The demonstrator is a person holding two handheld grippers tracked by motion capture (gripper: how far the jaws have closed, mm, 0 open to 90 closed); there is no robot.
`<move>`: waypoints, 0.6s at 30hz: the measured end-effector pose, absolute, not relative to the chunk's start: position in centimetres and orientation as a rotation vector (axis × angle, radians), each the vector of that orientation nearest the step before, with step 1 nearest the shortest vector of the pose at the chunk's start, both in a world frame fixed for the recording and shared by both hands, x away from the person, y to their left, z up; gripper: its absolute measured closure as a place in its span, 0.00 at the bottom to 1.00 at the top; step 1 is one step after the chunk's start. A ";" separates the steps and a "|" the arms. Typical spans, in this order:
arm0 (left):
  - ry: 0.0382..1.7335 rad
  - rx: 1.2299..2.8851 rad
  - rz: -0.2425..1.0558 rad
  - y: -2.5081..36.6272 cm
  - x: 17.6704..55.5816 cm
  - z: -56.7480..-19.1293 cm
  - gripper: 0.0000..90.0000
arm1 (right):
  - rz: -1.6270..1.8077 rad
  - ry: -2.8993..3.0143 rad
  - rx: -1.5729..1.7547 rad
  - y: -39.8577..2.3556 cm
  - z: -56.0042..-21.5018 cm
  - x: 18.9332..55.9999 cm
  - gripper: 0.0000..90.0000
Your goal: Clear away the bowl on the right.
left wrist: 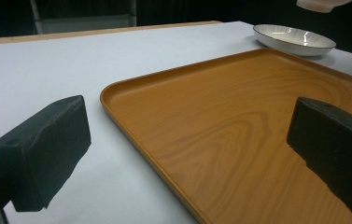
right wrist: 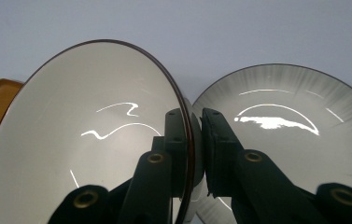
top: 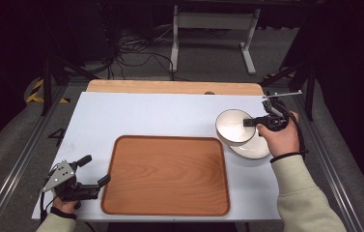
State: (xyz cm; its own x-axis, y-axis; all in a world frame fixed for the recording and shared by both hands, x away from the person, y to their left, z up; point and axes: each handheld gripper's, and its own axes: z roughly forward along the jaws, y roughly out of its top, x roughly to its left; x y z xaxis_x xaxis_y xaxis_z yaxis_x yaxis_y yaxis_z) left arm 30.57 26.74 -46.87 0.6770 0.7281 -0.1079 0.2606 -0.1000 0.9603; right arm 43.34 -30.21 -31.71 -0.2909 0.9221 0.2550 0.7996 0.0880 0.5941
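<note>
light: overhead, table bright, bkgd dark | glare: streaks on bowl [right wrist: 85,140] + plate [right wrist: 285,126] | focus: sharp

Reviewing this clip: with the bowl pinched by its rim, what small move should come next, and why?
Probably carry the bowl left toward the wooden tray: the right gripper is shut on its rim, it looks lifted above the plate, and the tray is bare.

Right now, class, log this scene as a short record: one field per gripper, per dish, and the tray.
right gripper: shut on the rim of the bowl, lifted off the table
left gripper: open, holding nothing, beside the tray
plate: on the table, partly under the bowl
tray: wooden, nothing on it
</note>
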 end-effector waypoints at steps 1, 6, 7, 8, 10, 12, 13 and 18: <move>0.812 1.671 0.477 26.7 30.6 -46.9 0.00 | 0.995 2.188 1.740 -29.5 -31.6 43.1 0.91; 0.812 1.671 0.476 26.7 30.6 -46.9 0.00 | 1.013 2.226 1.734 -28.1 -31.5 42.7 0.91; 0.812 1.671 0.476 26.7 30.6 -46.9 0.00 | 1.014 2.235 1.727 -27.8 -31.4 42.6 0.91; 0.812 1.671 0.477 26.7 30.6 -46.9 0.00 | 1.017 2.246 1.719 -27.4 -31.4 42.5 0.91; 0.811 1.671 0.477 26.7 30.6 -46.9 0.00 | 1.020 2.261 1.707 -26.7 -31.3 42.2 0.91; 0.812 1.671 0.476 26.7 30.6 -46.9 0.00 | 1.024 2.277 1.700 -26.0 -31.2 42.0 0.91; 0.812 1.671 0.476 26.7 30.6 -46.9 0.00 | 1.027 2.284 1.700 -25.7 -31.1 41.9 0.91; 0.811 1.671 0.476 26.7 30.6 -46.9 0.00 | 1.058 2.335 1.677 -24.0 -30.8 41.2 0.91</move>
